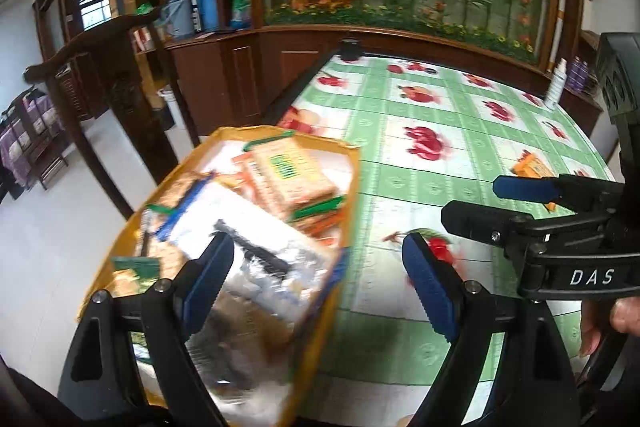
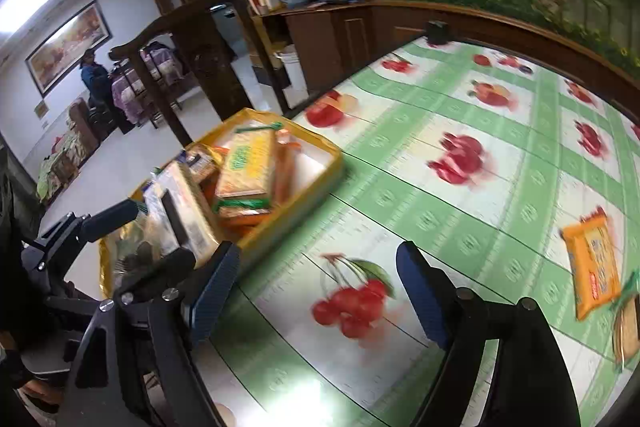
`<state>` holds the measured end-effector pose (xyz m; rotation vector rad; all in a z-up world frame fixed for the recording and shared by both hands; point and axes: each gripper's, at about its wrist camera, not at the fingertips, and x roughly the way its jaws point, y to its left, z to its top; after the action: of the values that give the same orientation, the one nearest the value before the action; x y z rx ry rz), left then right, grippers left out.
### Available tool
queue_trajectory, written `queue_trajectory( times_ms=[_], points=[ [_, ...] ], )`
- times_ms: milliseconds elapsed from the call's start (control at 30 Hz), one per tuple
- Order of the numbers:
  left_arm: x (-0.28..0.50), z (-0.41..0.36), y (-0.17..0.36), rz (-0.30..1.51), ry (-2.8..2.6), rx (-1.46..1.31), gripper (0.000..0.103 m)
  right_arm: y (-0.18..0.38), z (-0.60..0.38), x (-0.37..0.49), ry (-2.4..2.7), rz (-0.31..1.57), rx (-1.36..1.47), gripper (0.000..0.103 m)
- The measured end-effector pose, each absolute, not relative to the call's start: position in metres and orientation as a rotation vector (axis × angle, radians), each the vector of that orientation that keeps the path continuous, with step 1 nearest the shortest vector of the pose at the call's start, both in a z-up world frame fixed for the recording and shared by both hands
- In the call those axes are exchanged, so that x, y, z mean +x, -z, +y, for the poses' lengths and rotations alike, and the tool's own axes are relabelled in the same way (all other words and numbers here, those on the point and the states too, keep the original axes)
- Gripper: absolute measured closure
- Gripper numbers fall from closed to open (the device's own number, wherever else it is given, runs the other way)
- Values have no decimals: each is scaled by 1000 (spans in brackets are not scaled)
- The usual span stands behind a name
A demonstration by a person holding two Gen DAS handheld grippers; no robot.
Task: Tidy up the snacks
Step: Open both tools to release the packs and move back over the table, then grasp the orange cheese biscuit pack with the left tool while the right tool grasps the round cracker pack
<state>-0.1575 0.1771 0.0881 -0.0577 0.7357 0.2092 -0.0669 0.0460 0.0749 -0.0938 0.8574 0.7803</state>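
Both my grippers, left (image 1: 320, 269) and right (image 2: 318, 287), hang with fingers wide and empty. The yellow tray (image 2: 336, 163) of snacks sits at the table's (image 2: 460, 211) left edge. I'd take the orange packet (image 2: 594, 267) near the right edge squarely across its narrow sides.

I have the left gripper (image 1: 318, 281) tilted downward with its jaws spread wide and nothing between the blue pads (image 1: 430, 287). The right gripper (image 2: 318, 289) is angled down the same way, jaws apart and empty. My hand (image 1: 610, 319) shows at its handle.
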Motion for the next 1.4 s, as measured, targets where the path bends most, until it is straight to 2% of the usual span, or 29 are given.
queue_trajectory(
  times_ms=[733,1133,1400],
  points=[
    [-59,47,-70,912,92,-93,17,-61,-161,-3,-355,904,74,21],
    [-19,23,-63,946,78,-60,17,-39,-172,75,-106,955,-242,20],
    [13,14,-56,976,80,-75,17,-27,-153,68,-284,1034,-256,20]
  ],
)
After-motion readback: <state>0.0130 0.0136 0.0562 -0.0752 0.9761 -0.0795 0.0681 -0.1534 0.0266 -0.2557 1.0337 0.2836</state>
